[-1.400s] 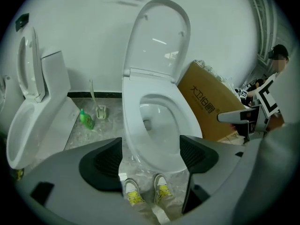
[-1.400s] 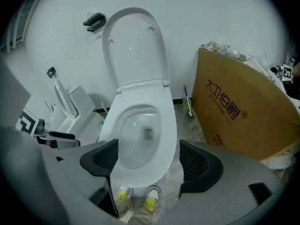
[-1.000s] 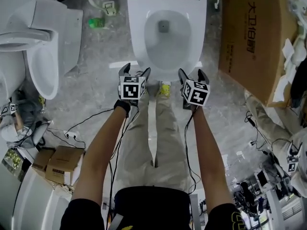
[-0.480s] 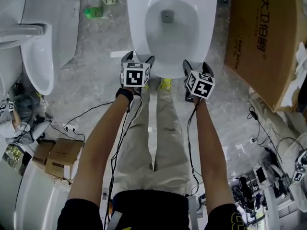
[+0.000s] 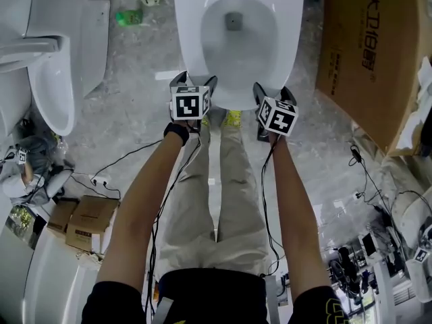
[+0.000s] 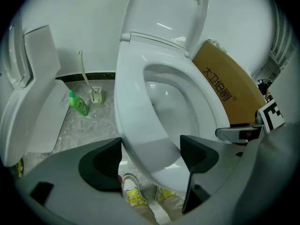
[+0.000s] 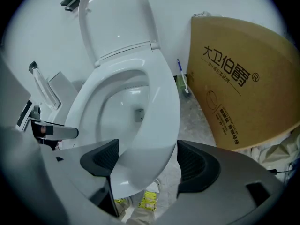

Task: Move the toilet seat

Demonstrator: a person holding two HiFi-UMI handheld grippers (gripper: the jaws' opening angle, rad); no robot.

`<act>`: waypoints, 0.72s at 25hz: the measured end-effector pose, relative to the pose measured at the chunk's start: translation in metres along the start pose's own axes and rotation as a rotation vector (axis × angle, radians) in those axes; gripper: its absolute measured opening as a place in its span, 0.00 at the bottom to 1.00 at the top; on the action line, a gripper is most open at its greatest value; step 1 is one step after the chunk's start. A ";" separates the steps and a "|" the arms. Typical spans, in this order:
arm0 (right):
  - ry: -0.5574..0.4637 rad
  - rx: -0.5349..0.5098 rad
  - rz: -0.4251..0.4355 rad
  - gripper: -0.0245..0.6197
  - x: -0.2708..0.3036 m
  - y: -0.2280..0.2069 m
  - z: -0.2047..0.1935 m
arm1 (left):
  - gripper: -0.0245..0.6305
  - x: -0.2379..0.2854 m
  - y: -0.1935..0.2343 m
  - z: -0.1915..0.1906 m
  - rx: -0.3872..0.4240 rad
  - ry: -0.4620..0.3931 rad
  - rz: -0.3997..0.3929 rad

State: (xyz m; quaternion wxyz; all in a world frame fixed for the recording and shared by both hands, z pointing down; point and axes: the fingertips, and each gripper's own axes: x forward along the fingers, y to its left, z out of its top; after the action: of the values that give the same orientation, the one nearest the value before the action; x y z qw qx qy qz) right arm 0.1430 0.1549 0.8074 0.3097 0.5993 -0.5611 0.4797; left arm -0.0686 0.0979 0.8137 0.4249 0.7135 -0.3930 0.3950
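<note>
toilet seat (image 5: pixel 233 98) down on the bowl, 12 o'clock in head view | left gripper (image 5: pixel 194 81) at seat's 7 o'clock, jaws wide apart, front rim between them | right gripper (image 5: pixel 270 92) at 5 o'clock, same wide spread, rim between, unclamped | lid (image 6: pixel 164 13) upright

Head view: toilet (image 5: pixel 192 32) cut off at 12 o'clock, cardboard box (image 5: pixel 364 66) at 2 o'clock, second toilet (image 5: pixel 50 19) at 10 o'clock. Label on green bottle (image 5: pixel 128 17) too small to read.
</note>
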 end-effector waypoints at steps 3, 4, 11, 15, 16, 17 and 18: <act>0.007 -0.006 0.002 0.66 0.000 0.001 0.000 | 0.63 0.000 0.000 0.000 0.001 0.005 0.005; 0.010 -0.010 0.000 0.66 0.000 0.001 0.000 | 0.63 0.000 -0.001 0.000 0.005 0.007 0.006; 0.031 -0.011 -0.024 0.66 -0.001 0.000 0.000 | 0.63 0.000 -0.002 0.000 0.008 0.017 0.018; 0.036 -0.002 -0.037 0.64 -0.002 0.000 0.001 | 0.63 0.000 -0.002 0.001 0.005 0.014 0.035; 0.038 0.001 -0.042 0.64 -0.002 0.000 0.001 | 0.63 0.000 -0.001 0.002 0.005 0.012 0.043; 0.038 0.004 -0.047 0.64 -0.002 -0.001 0.001 | 0.63 0.000 -0.001 0.002 0.008 0.009 0.052; 0.038 0.007 -0.053 0.63 -0.002 -0.001 0.001 | 0.63 0.000 0.000 0.003 0.012 0.005 0.062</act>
State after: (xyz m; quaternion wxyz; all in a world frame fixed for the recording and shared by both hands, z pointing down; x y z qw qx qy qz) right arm 0.1446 0.1547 0.8049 0.3308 0.6059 -0.5372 0.4846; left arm -0.0678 0.0955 0.8131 0.4092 0.7025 -0.4113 0.4122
